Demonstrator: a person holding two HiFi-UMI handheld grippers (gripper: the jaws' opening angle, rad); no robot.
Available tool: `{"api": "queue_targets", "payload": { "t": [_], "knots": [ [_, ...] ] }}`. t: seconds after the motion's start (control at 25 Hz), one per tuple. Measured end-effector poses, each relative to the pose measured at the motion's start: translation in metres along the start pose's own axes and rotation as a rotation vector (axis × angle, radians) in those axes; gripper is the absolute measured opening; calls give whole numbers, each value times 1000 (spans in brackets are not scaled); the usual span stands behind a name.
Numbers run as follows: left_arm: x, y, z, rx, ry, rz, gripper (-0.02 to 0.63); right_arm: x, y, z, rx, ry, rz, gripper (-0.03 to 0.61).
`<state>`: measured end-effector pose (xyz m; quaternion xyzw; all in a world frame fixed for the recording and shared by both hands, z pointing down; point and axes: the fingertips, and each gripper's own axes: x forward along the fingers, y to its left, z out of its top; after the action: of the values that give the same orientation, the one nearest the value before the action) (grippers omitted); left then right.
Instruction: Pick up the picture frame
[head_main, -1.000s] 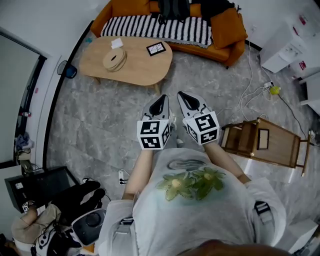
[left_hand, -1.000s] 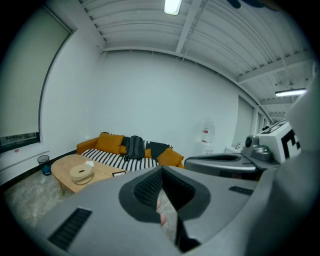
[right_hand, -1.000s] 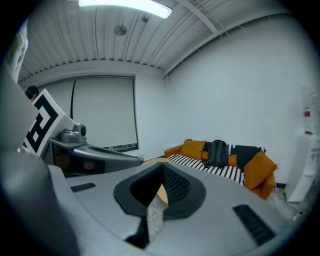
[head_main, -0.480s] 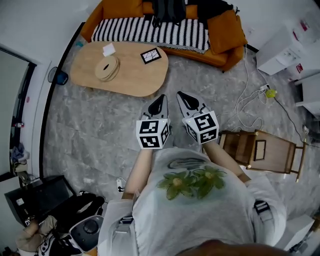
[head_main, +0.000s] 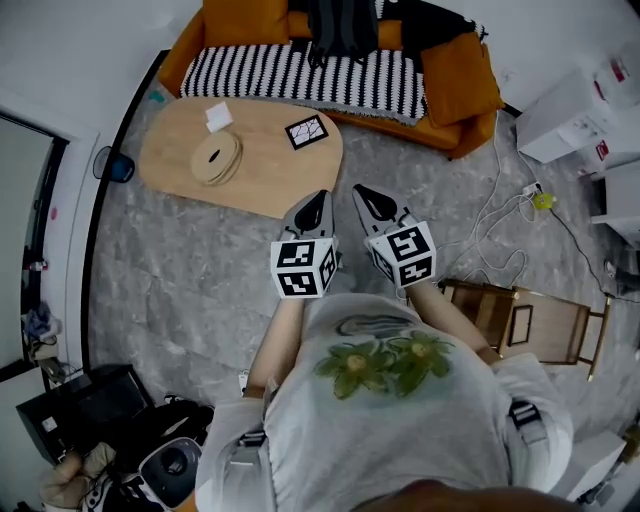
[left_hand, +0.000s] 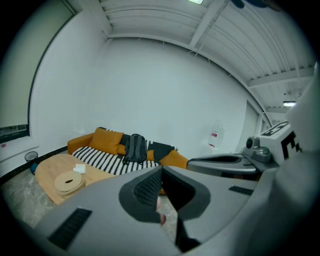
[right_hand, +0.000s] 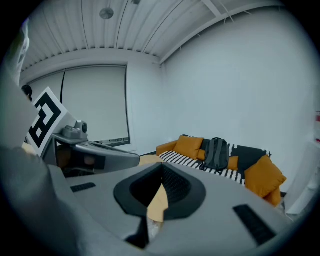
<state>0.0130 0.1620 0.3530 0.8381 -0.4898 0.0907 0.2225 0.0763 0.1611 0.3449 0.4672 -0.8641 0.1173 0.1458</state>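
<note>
Frame first: the picture frame (head_main: 307, 131) lies flat on the wood table (head_main: 262, 185), at the end next to the sofa (head_main: 455, 60), w/ its dark rim up. It is well apart from both my grippers, and floor is between us. My left gripper (head_main: 317, 200) is pressed together w/ nothing in it. In the left gripper view the two dark pads meet at the tip (left_hand: 161, 171), w/ only a thin crack lower down. My right gripper (head_main: 364, 192) is pressed together too & holds nothing. Its own view shows the same closed tip (right_hand: 162, 169), w/ a bit of table showing thru the crack. I hold them side by side in front of my chest, noses aimed at the table, prob. so both are ready when I get there. A round wood ring (head_main: 216, 157) & a small white thing (head_main: 218, 117) sit on the other half of the table, away from the frame, so they should not be in my way. I think the job has not really begun: I need to get close, then spread one set of jaws. The frame lies flat, so I guess I must catch it by its rim, and it could slide.
</note>
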Motion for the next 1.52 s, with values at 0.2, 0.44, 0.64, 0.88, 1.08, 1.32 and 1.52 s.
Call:
{"api": "queue_targets", "payload": {
  "t": [0.2, 0.44, 0.64, 0.88, 1.08, 1.32, 1.52],
  "knots": [
    [29, 27, 15, -10, 11, -7, 15, 35, -14, 9, -7, 22, -2, 8],
    [47, 52, 27, -10, 9, -3, 15, 65, -18, 9, -9, 51, 4, 9],
    [54, 72, 22, -17, 26, 14, 15, 84, -19, 7, -9, 59, 10, 9],
    [71, 85, 21, -26, 34, 21, 17, 106, -33, 5, 3, 75, 14, 9],
    [93, 104, 30, -34, 39, 50, 17, 135, -46, 7, 11, 91, 42, 14],
    [124, 126, 38, -58, 57, 89, 38, 170, -63, 10, 9, 134, 90, 58],
    [155, 145, 41, -73, 75, 119, 115, 200, -84, 11, 13, 164, 106, 72]
  ]
}}
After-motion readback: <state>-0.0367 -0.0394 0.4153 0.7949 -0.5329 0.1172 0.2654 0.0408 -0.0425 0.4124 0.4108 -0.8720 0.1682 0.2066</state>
